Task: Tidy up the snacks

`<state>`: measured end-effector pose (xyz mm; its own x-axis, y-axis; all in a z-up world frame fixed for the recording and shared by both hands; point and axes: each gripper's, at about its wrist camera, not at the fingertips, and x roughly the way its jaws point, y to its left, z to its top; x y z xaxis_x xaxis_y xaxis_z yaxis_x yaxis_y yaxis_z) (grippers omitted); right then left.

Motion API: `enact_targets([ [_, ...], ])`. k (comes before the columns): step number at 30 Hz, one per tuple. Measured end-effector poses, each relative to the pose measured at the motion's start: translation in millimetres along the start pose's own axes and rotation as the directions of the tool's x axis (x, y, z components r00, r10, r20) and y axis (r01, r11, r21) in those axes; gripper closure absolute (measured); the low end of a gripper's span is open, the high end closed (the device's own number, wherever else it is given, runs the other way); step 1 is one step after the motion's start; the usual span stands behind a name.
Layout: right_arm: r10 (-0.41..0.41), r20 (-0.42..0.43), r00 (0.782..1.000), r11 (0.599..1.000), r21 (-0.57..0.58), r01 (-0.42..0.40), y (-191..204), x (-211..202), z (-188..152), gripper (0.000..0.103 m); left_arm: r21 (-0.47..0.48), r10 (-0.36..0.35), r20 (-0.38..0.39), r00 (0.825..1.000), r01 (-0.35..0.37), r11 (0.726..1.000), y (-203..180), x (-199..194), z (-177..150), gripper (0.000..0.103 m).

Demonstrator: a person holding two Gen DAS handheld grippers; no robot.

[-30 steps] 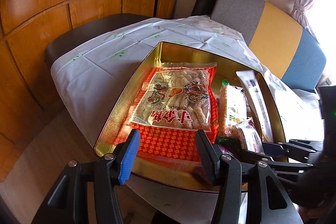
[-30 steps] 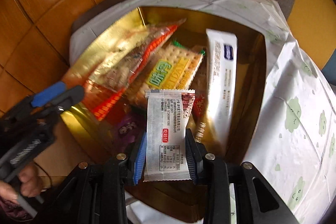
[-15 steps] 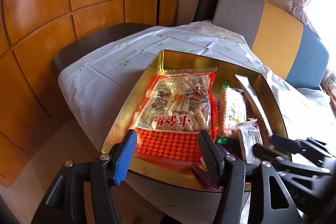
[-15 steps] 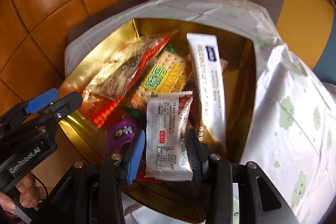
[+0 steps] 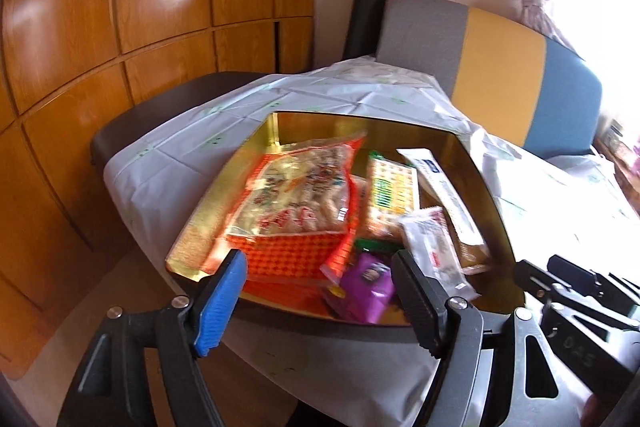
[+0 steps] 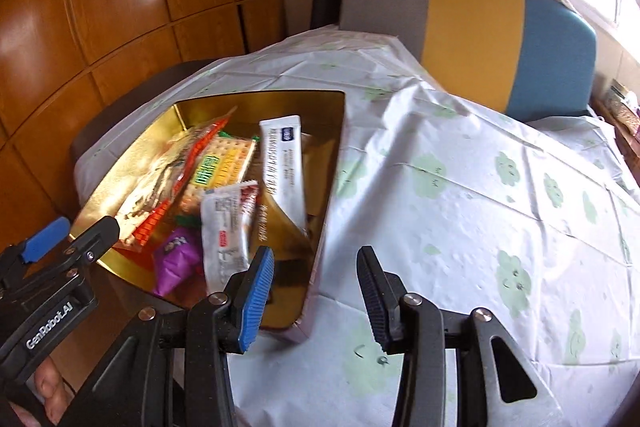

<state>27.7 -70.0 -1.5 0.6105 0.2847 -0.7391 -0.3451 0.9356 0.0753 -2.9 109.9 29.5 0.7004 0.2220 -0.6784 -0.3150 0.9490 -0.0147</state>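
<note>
A gold box [image 5: 240, 163] [image 6: 132, 155] on the table holds an orange bag [image 5: 296, 195] [image 6: 160, 179], a cracker pack [image 5: 390, 187], a long white pack [image 5: 440, 183] [image 6: 284, 163], a purple packet [image 5: 368, 283] [image 6: 176, 259] and a small white packet [image 5: 432, 243] [image 6: 224, 227]. My left gripper [image 5: 318, 263] hovers before the box's near edge, its jaws opening with nothing between them. My right gripper [image 6: 314, 259] is open and empty over the tablecloth, just right of the box's near corner. Each gripper shows in the other's view: the right gripper [image 5: 540, 267], the left gripper [image 6: 76, 235].
A white tablecloth with green prints [image 6: 480, 187] covers the table to the right of the box. A grey, yellow and blue chair back [image 6: 472, 19] stands behind it. Wooden panels [image 5: 120, 27] line the left wall, and a dark seat [image 5: 160, 107] sits beyond the table.
The right gripper let go of the small white packet, which now lies in the box, and swung back to the right. The left gripper drew back and its jaws widened.
</note>
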Motion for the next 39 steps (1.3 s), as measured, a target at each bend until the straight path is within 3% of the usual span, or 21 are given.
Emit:
enact_targets([
  [39,-0.013,0.001,1.0,1.0,0.008,0.013,0,-1,-10,0.059,0.009,0.0,0.011,1.0,0.0,1.0,0,-4,-1,0.023],
])
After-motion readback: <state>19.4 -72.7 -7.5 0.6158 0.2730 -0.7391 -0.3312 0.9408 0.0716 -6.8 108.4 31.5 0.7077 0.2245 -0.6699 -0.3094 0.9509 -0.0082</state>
